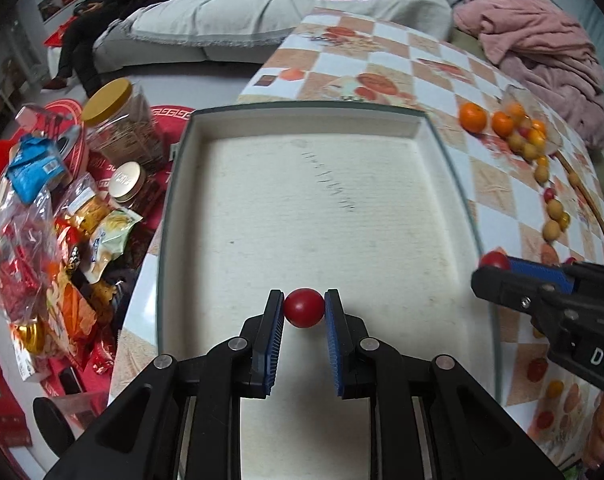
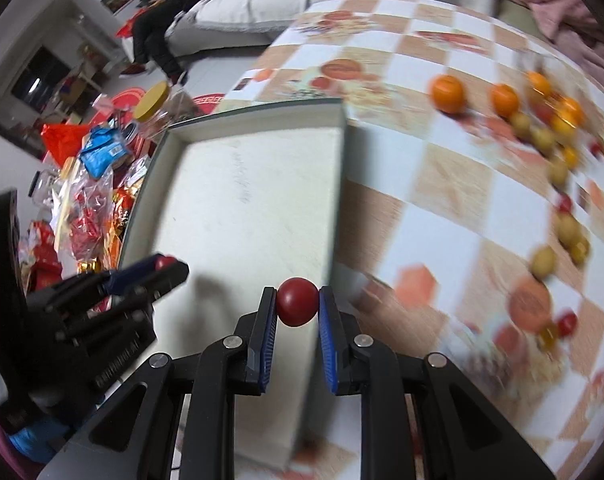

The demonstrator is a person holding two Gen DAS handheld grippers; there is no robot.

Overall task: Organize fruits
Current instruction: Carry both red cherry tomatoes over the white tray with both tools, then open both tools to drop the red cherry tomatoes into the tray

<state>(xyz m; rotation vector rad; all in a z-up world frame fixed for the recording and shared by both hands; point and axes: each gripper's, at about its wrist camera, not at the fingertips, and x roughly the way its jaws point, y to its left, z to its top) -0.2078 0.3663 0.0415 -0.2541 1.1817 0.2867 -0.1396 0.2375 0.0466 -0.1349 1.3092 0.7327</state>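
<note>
My left gripper (image 1: pixel 304 307) is shut on a red cherry tomato (image 1: pixel 304 308) and holds it over the near part of the white tray (image 1: pixel 302 112). My right gripper (image 2: pixel 298 307) is shut on another red cherry tomato (image 2: pixel 297 306) above the tray's right wall (image 2: pixel 334 208). The right gripper also shows in the left wrist view (image 1: pixel 496 266), just outside the tray's right rim. The left gripper shows in the right wrist view (image 2: pixel 166 266). Oranges (image 1: pixel 473 117), small yellow-brown fruits (image 1: pixel 541 174) and more tomatoes (image 1: pixel 549 195) lie scattered on the checked tablecloth (image 1: pixel 382 60) to the right.
Snack bags (image 1: pixel 34 168) and jars (image 1: pixel 118 120) are piled left of the tray. A pink blanket (image 1: pixel 542 48) lies at the far right. A sofa (image 1: pixel 262 12) with a seated person (image 1: pixel 98 20) stands behind the table.
</note>
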